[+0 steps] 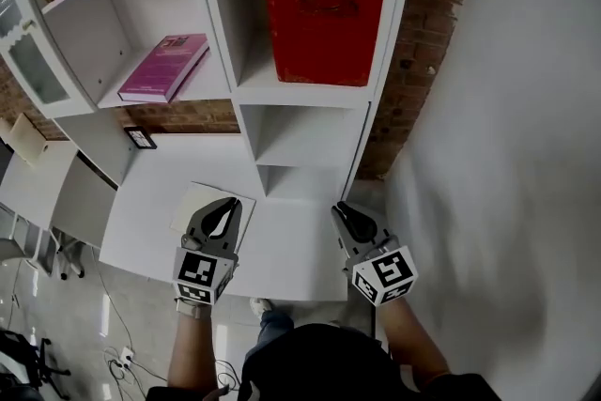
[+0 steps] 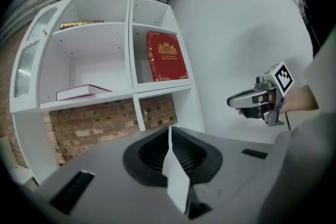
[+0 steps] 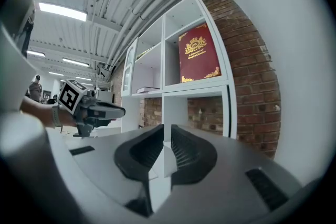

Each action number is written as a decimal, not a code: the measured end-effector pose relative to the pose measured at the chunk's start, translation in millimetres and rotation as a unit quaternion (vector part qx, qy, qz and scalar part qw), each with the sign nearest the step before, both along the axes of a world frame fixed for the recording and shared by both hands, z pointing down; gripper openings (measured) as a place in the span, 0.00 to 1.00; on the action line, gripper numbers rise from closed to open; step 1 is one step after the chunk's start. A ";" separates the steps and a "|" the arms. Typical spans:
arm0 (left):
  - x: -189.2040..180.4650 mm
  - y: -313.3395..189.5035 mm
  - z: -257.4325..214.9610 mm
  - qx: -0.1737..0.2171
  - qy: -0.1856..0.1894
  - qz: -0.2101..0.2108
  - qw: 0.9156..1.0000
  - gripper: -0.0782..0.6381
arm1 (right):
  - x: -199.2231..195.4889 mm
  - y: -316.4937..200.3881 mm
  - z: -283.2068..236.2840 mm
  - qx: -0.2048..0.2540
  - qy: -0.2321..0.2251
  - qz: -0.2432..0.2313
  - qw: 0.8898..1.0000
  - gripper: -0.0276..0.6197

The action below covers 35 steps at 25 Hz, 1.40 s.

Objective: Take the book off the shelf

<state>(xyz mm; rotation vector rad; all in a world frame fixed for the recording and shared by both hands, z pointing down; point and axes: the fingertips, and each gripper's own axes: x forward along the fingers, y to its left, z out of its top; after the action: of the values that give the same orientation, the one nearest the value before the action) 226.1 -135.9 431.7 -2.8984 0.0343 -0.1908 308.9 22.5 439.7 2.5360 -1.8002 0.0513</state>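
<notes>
Left tongs (image 1: 223,209), right tongs (image 1: 344,211) closed, empty, below shelf (image 1: 300,96); upright red book (image 1: 326,9) may topple if nipped at corner.

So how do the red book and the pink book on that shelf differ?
The red book stands upright with its cover facing out; the pink book lies flat. The red book is in the right compartment, the pink book in the left one. The red book looks larger, nearly filling its compartment, while the pink book leaves most of its space free. Both sit in the same white shelf unit.
</notes>
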 end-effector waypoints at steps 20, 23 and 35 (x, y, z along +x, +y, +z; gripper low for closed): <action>-2.3 -191.4 -55.4 0.179 -0.020 -0.043 0.983 0.27 | -8.9 -210.9 -28.2 -0.002 0.024 -0.063 0.998 0.10; 1.7 -205.4 -62.3 0.215 -0.027 -0.041 0.975 0.31 | -9.6 -228.6 -28.5 0.000 0.025 -0.065 0.998 0.10; 26.2 -253.1 -98.1 0.338 -0.030 -0.033 0.940 0.51 | -10.2 -273.7 -29.9 0.001 0.025 -0.065 0.998 0.10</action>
<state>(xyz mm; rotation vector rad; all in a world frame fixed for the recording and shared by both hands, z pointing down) 252.2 -389.0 333.6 -2.2047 0.1545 -0.2268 298.7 -251.2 409.8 2.3921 -1.9398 -0.0172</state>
